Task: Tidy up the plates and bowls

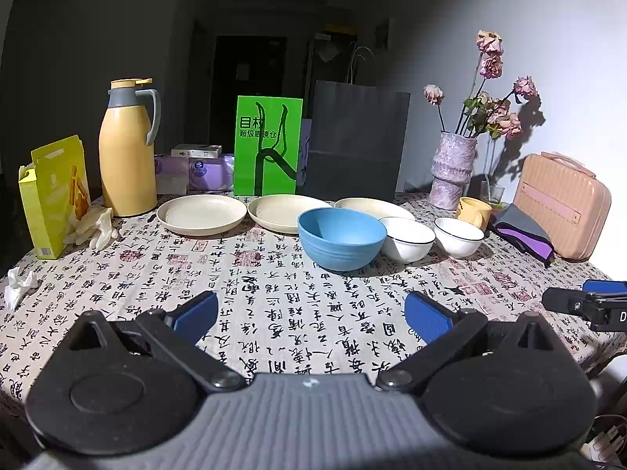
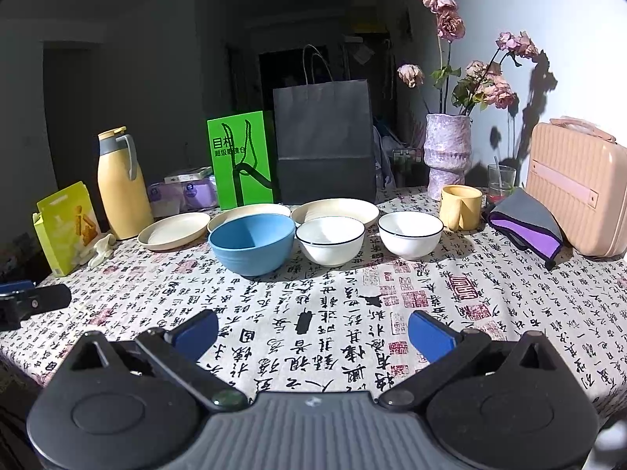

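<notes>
since both the left hand-held gripper (image 1: 311, 315) and right hand-held gripper (image 2: 313, 331) hang empty with jaws apart above the bench (image 2: 352, 313), approach low: nest the two white bowls (image 2: 330, 239) (image 2: 410, 234) beside the blue bowl (image 2: 252, 243), gripping rims squarely.

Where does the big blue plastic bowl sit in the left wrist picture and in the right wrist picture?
Left wrist: the big blue plastic bowl sits just right of centre, in front of the cream plates.
Right wrist: the bowl sits left of centre.
Shared landmark: the black-rimmed white bowl stands immediately to its right in both views.
</notes>
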Demonstrator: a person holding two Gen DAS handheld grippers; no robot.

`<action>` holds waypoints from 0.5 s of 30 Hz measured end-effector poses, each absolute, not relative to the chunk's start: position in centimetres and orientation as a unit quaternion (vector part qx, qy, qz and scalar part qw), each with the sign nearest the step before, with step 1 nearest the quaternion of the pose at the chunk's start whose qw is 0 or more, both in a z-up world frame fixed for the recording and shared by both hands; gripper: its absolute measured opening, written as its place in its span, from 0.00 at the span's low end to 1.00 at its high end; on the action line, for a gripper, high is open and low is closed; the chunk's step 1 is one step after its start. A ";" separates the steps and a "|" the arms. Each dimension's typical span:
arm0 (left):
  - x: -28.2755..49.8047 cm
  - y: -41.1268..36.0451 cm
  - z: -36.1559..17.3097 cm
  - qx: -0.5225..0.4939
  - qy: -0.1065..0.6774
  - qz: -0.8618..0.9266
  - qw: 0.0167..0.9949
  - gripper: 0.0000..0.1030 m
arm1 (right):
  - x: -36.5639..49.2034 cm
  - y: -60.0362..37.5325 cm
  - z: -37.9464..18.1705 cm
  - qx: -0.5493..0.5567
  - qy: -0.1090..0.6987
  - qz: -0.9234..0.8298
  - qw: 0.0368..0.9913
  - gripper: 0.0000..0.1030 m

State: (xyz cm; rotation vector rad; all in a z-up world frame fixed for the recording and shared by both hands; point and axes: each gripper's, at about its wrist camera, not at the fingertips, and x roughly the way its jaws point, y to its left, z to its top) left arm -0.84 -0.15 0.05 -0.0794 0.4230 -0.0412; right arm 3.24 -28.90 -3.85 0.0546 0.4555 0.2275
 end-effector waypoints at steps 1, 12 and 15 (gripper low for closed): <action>-0.8 -0.2 0.1 -0.040 0.210 -0.021 0.977 1.00 | 3.2 -28.9 -3.8 0.027 0.225 0.112 0.967 1.00; -0.6 -0.2 0.1 -0.040 0.211 -0.025 0.976 1.00 | 3.2 -28.9 -3.8 0.027 0.227 0.112 0.967 1.00; -0.5 -0.2 0.1 -0.041 0.213 -0.025 0.976 1.00 | 3.3 -28.9 -3.9 0.028 0.228 0.111 0.967 1.00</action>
